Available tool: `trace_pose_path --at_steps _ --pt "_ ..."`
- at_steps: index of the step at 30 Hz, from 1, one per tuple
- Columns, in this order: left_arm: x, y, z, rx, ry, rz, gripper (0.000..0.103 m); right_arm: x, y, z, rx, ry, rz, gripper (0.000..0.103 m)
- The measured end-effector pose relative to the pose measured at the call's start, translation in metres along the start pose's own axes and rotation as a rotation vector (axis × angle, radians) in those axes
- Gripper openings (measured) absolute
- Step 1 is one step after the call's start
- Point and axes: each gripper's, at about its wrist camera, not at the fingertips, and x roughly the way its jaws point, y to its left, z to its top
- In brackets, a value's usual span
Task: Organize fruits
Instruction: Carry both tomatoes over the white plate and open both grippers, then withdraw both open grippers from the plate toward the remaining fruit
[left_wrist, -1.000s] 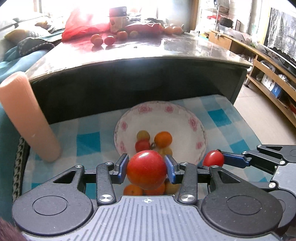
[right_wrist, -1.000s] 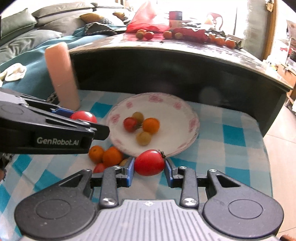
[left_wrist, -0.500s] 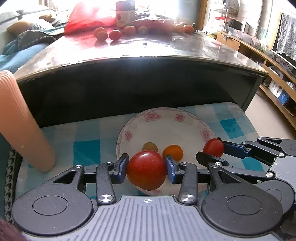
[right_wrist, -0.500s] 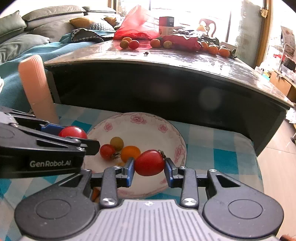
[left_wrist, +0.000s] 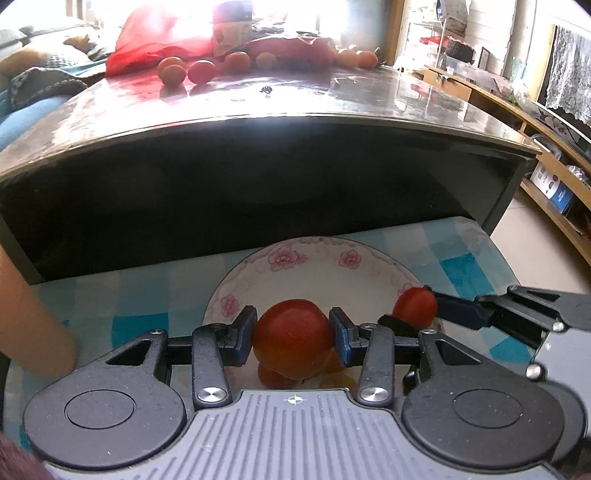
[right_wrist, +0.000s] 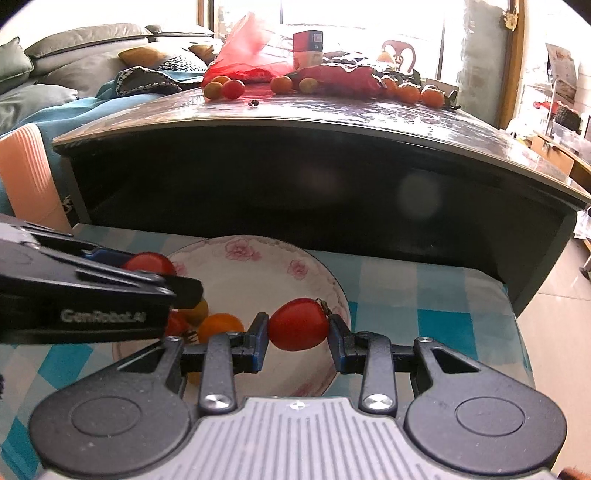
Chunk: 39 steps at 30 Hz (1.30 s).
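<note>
My left gripper (left_wrist: 293, 338) is shut on a big red tomato (left_wrist: 291, 339), held over the near part of a white plate with pink flowers (left_wrist: 314, 258). My right gripper (right_wrist: 298, 334) is shut on a smaller red tomato (right_wrist: 298, 325) above the same plate (right_wrist: 258, 266). Each gripper shows in the other's view: the right one with its tomato (left_wrist: 415, 307) at the plate's right rim, the left one with its tomato (right_wrist: 147, 263) over the plate's left side. A few small orange, yellow and red fruits (right_wrist: 219, 325) lie in the plate, partly hidden by the grippers.
The plate sits on a blue-and-white checked cloth (right_wrist: 424, 325) on a low surface in front of a dark table (right_wrist: 314, 184). On the tabletop are more small fruits (left_wrist: 201, 72), a red bag (right_wrist: 251, 55) and a box. A pink cylinder (right_wrist: 26, 177) stands at the left.
Both grippers have moved forward over the plate, each still holding its tomato. The plate and the dark table now look closer, and the loose fruits on the cloth have dropped out of view.
</note>
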Motion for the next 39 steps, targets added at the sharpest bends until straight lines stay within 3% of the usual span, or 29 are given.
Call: trace_pose_path --at_steps 5,10,15,23,39 --pt "0.007 -0.001 0.001 0.000 -0.014 -0.004 0.051 0.004 0.008 -0.003 -0.032 -0.014 0.015 0.050" --pt "0.010 0.000 0.003 0.001 -0.027 -0.011 0.065 0.008 0.013 -0.005 -0.050 -0.016 0.021 0.050" --pt "0.008 0.005 0.004 -0.015 -0.029 0.000 0.067 0.010 0.008 -0.007 -0.034 -0.011 0.020 0.050" --pt "-0.009 0.017 0.010 -0.051 -0.049 0.023 0.072 0.002 -0.004 0.002 0.024 -0.026 0.021 0.059" --pt "-0.049 0.022 0.013 -0.062 -0.064 0.057 0.076 -0.032 -0.014 0.017 0.124 -0.042 0.023 0.059"
